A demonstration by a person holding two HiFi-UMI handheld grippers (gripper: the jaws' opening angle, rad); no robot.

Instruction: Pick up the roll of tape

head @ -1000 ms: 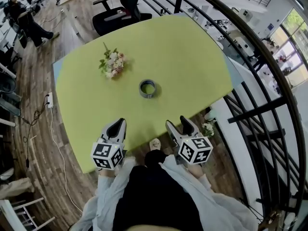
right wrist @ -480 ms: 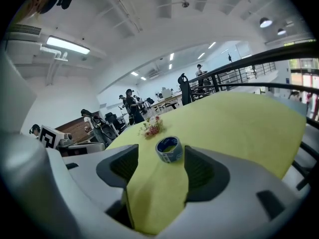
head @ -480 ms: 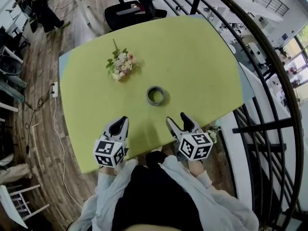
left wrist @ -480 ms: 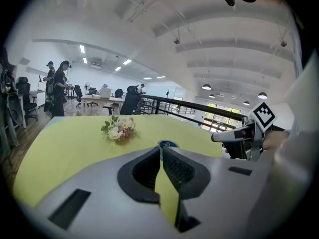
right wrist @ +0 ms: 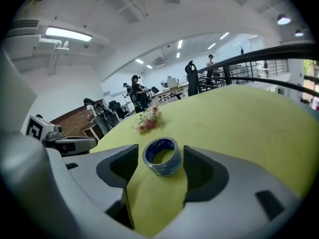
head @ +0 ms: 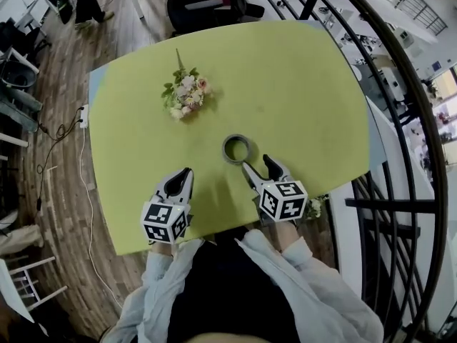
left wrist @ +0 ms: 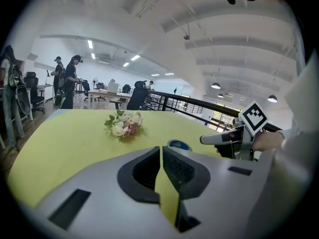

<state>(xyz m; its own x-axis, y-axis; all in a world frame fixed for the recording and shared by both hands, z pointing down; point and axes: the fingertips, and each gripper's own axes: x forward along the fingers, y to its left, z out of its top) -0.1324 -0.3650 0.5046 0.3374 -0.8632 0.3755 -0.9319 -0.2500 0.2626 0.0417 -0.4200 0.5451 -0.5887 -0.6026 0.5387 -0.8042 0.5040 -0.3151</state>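
1. Roll of tape point(head: 237, 148): flat on the yellow-green table point(head: 300, 84), toward its near edge, well apart from the flower bunch point(head: 186, 96).
2. Right gripper point(head: 257, 163): jaws spread wide, tips just short of the roll, roll framed between them with a gap either side.
3. Left gripper point(head: 184, 174): jaws closed tip to tip, nothing between them, over the table's near edge, left of the roll.

Head view: above person, faces steeply down; whole table point(head: 300, 84) in frame. Left gripper point(head: 184, 174) view: low over near table edge, faces across table. Right gripper point(head: 257, 164) view: low, close behind roll of tape point(head: 237, 148). All three share roll of tape, bouquet point(head: 186, 96), tabletop; each gripper view catches other gripper.
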